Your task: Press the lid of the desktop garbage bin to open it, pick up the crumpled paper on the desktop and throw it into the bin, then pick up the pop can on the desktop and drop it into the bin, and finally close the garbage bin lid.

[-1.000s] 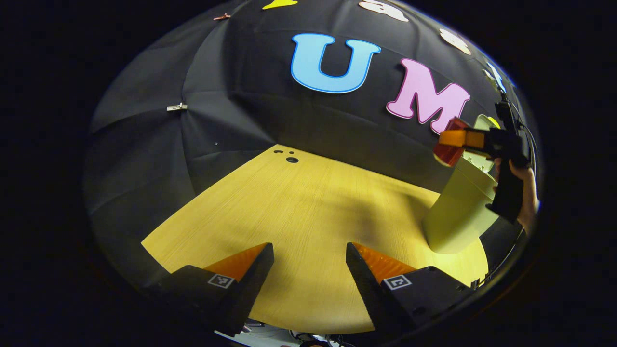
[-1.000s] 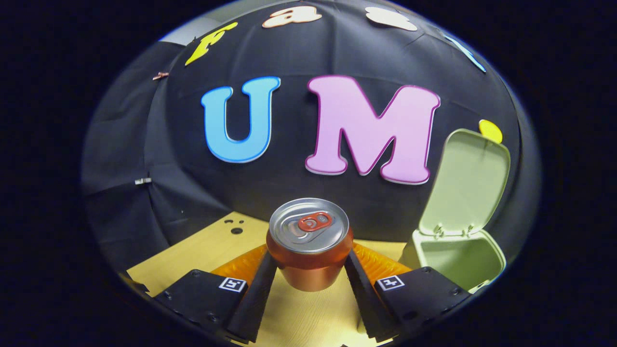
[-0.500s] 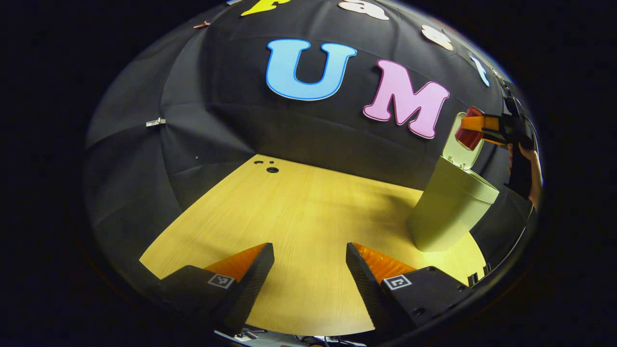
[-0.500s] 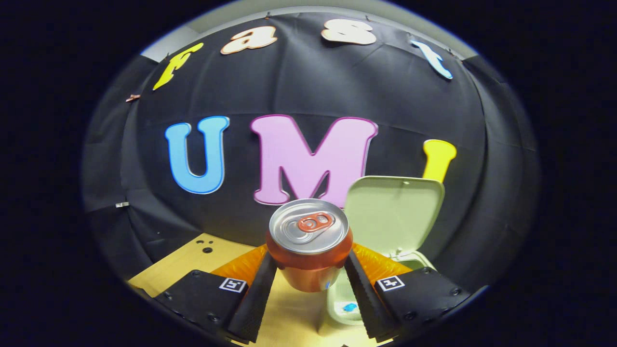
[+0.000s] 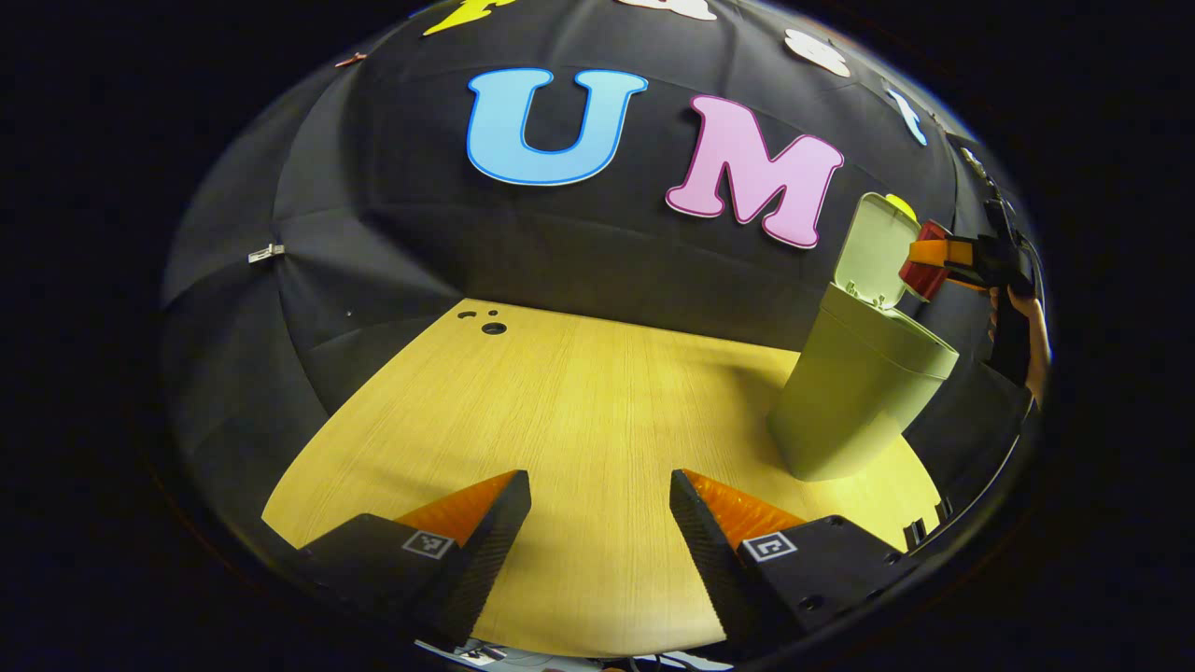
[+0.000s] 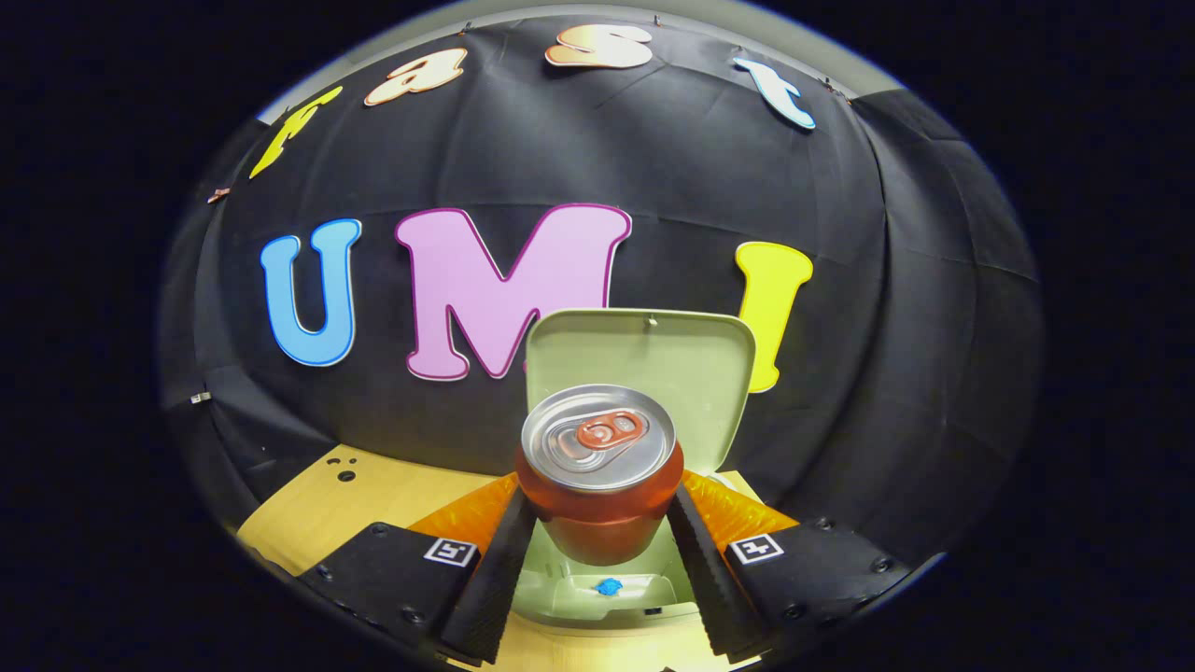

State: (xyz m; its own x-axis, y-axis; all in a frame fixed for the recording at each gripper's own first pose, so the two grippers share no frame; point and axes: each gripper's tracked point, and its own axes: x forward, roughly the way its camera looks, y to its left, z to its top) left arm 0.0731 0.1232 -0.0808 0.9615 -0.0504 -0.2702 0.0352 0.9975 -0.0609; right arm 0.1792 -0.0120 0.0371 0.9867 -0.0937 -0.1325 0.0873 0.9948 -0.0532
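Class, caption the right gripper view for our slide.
Right gripper holds the pop can above the open bin, lid raised.

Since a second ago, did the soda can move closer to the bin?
Yes. In the right gripper view the bin sat off to the right; now the can, held in the right tool, hangs over its opening, before the raised lid.

pop can (image 6: 598, 485) now over open bin (image 6: 597, 590)
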